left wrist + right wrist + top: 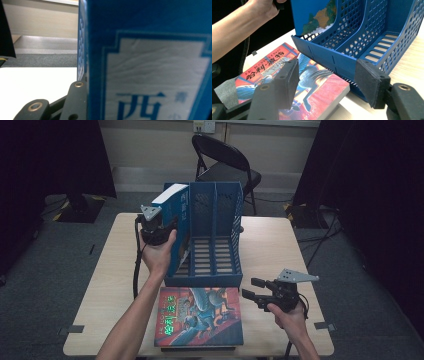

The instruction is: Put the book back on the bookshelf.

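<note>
Here the blue book (175, 222) is held upright by the left gripper (159, 227), clenched on it, with the near jaw seen pressed against the cover in the left gripper view. The book stands on its bottom edge, long axis near vertical and tipped a little, at the leftmost slot of the blue file rack (220, 240); its lower edge appears to be already inside that slot (exact seating cannot be told). The rack's slots are open at the top and front, so the book's cover has to be kept parallel to the dividers for the drop into the slot; that alignment is judged to be what the coming move turns on.

The right gripper (253, 288) is held low near the surface (280, 245), jaws apart and nothing between them, just right of the red-and-blue book (200, 317) that lies flat in front of the rack. In the right gripper view that flat book (287, 75) sits ahead and to the left of the jaws. The right hand is clearly nearer to it, the left hand being occupied.
</note>
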Motion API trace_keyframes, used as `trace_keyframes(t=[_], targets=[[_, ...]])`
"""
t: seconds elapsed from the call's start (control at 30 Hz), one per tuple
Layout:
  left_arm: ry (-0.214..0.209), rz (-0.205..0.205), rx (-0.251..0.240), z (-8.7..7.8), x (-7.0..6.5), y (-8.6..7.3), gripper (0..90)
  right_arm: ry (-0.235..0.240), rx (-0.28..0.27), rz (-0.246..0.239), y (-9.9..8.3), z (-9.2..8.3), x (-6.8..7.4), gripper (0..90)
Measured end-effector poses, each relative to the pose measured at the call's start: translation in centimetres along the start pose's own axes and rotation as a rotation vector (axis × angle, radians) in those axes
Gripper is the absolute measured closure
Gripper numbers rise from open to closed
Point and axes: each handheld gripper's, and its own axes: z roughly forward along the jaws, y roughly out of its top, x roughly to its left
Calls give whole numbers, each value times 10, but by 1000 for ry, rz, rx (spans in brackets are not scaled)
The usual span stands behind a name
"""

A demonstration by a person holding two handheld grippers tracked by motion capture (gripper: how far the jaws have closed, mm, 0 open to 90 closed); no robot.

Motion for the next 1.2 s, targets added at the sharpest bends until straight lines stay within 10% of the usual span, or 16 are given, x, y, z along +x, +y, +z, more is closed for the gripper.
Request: trace_keyframes(t=[1.2], targets=[[-23,97,27,-11,-1,-51,609,3,20,-7,-2,4,1,361]])
